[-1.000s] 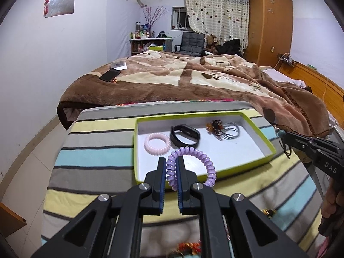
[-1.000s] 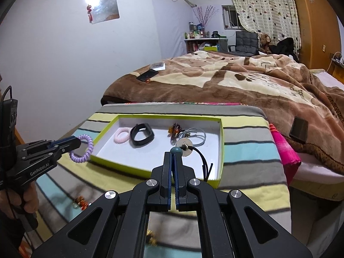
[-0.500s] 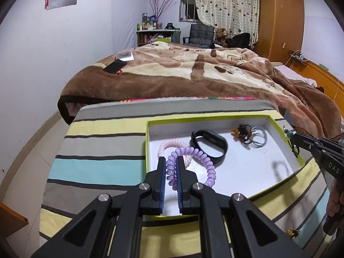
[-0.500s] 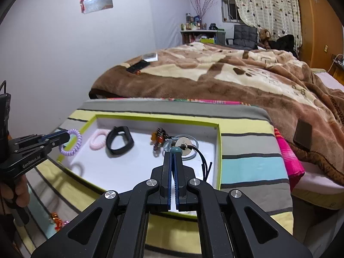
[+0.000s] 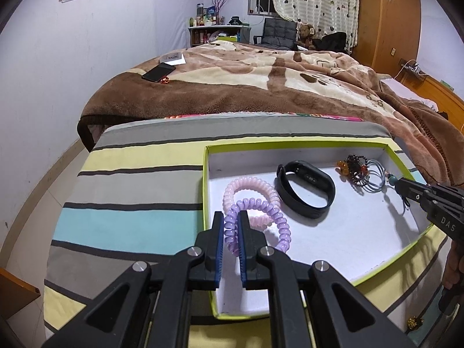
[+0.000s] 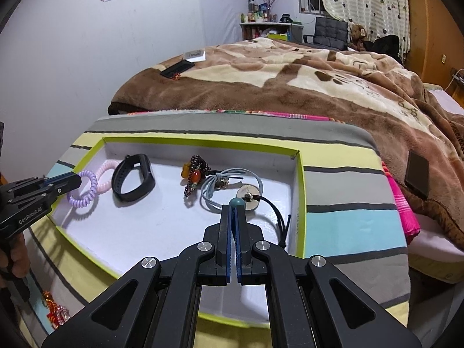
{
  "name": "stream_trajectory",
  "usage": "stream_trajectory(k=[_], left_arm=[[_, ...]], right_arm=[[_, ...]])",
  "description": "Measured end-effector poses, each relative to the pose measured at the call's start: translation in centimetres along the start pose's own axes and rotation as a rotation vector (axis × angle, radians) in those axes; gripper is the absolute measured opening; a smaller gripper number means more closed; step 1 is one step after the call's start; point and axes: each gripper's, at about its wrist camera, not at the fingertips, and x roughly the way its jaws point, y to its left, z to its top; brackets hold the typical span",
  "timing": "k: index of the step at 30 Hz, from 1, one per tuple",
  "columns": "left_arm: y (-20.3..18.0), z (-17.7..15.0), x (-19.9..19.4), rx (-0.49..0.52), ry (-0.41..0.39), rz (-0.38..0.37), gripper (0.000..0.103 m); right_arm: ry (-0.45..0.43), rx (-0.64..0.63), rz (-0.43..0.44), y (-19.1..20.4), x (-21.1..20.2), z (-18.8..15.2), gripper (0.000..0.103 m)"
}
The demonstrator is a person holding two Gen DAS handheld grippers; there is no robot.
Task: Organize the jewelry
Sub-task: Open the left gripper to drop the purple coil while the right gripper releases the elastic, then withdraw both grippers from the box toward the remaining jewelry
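Observation:
A shallow white box with a lime-green rim sits on the striped cloth. My left gripper is shut on a purple spiral hair tie, held over the box's left end above a pink spiral tie. My right gripper is shut on a black cord necklace with a teal bead and a silver disc, low over the box's right part. A black fitness band, a beaded bracelet and a grey-blue elastic lie inside.
A red-and-gold trinket lies on the cloth at the near left, and a small gold piece lies near the box's front corner. Behind the table is a bed with a brown blanket; phones rest on it.
Both grippers have come forward and down over the box. The purple tie now hangs above the pink one, and the necklace now hangs just above the box floor by the grey-blue elastic.

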Motion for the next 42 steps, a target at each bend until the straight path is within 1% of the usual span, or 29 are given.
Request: stream_trajectory(k=[9, 10, 11, 13, 14, 15, 19, 24, 29, 34, 39, 42], left_arm=[[-0.4, 0.2, 0.2, 0.014, -0.001, 0.006, 0.011], [-0.4, 0.1, 0.2, 0.013, -0.001, 0.004, 0.011], [-0.4, 0.1, 0.2, 0.011, 0.0, 0.003, 0.011], [-0.4, 0.1, 0.1, 0.008, -0.004, 0.0, 0.015], [-0.4, 0.1, 0.0, 0.005, -0.01, -0.002, 0.019], [-0.3, 0.0, -0.2, 0.001, -0.019, -0.002, 0.021], [-0.3, -0.1, -1.4, -0.001, -0.047, 0.0, 0.021], [-0.6, -0.6, -3.6, 0.003, -0.085, -0.011, 0.021], [-1.0, -1.8, -6.5, -0.007, -0.125, -0.033, 0.021], [-1.3, -3.4, -9.4, -0.031, -0.157, -0.037, 0.021], [-1.6, -6.1, -11.8, -0.058, -0.175, -0.033, 0.021], [-2.0, -7.7, -12.8, -0.057, -0.175, -0.03, 0.021]], right_arm=[[0.036, 0.037, 0.027, -0.9, 1.0, -0.2, 0.002], [0.039, 0.037, 0.029, -0.9, 1.0, -0.2, 0.004], [0.04, 0.036, 0.028, -0.8, 1.0, -0.2, 0.008], [0.035, 0.039, 0.027, -0.9, 0.8, -0.2, 0.013], [0.03, 0.043, 0.031, -1.0, 0.6, -0.3, 0.013], [0.027, 0.046, 0.033, -1.0, 0.5, -0.3, 0.013], [0.008, 0.046, 0.034, -0.9, -0.5, -0.4, 0.013], [-0.037, 0.049, 0.043, -0.4, -3.0, -0.8, 0.014], [-0.085, 0.027, 0.054, 0.7, -6.2, -2.0, 0.014], [-0.12, 0.02, 0.07, 1.6, -9.3, -4.1, 0.014], [-0.144, 0.025, 0.101, 2.5, -12.0, -6.5, 0.014], [-0.152, 0.024, 0.112, 3.2, -13.6, -8.2, 0.014]])
